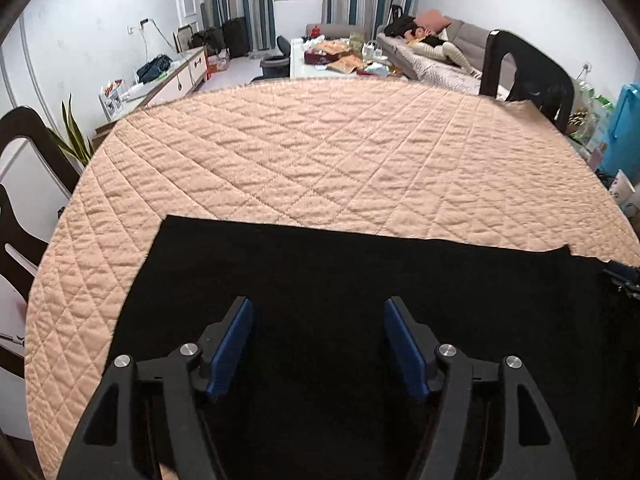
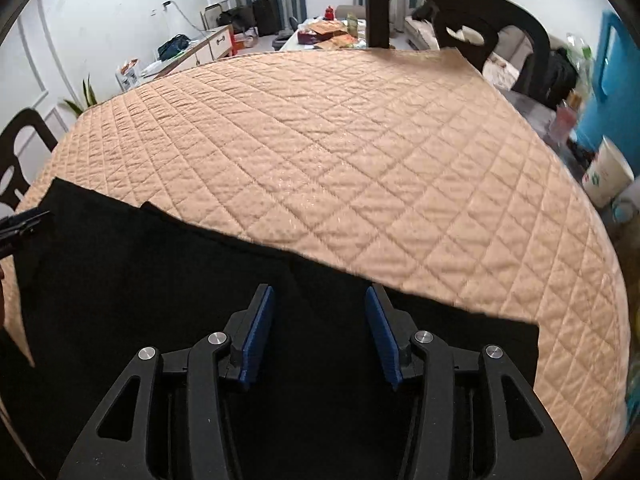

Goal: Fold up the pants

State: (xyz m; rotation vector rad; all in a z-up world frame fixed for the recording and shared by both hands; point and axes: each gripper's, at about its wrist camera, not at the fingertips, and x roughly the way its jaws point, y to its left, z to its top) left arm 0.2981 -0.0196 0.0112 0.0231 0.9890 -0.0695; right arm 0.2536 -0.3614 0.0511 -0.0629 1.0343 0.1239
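Note:
Black pants (image 1: 320, 272) lie flat along the near side of a table covered with a peach quilted cloth (image 1: 300, 152). My left gripper (image 1: 319, 308) hovers over the pants with its blue pads (image 1: 234, 344) wide apart and nothing between them. In the right wrist view the pants (image 2: 160, 272) stretch from the left edge to a squared end at the right. My right gripper (image 2: 320, 296) stands open above them, pads (image 2: 258, 336) apart and empty. The tip of the other gripper (image 2: 20, 224) shows at the far left, and the right one (image 1: 624, 276) at the left view's right edge.
Dark chairs stand around the table: one at the far right (image 1: 524, 68), one at the left (image 1: 24, 168), one at the back (image 2: 440, 12). A blue bin (image 2: 612, 80) and a white bucket (image 2: 608, 172) sit off the right side. A person lies on a sofa (image 1: 436, 44) beyond.

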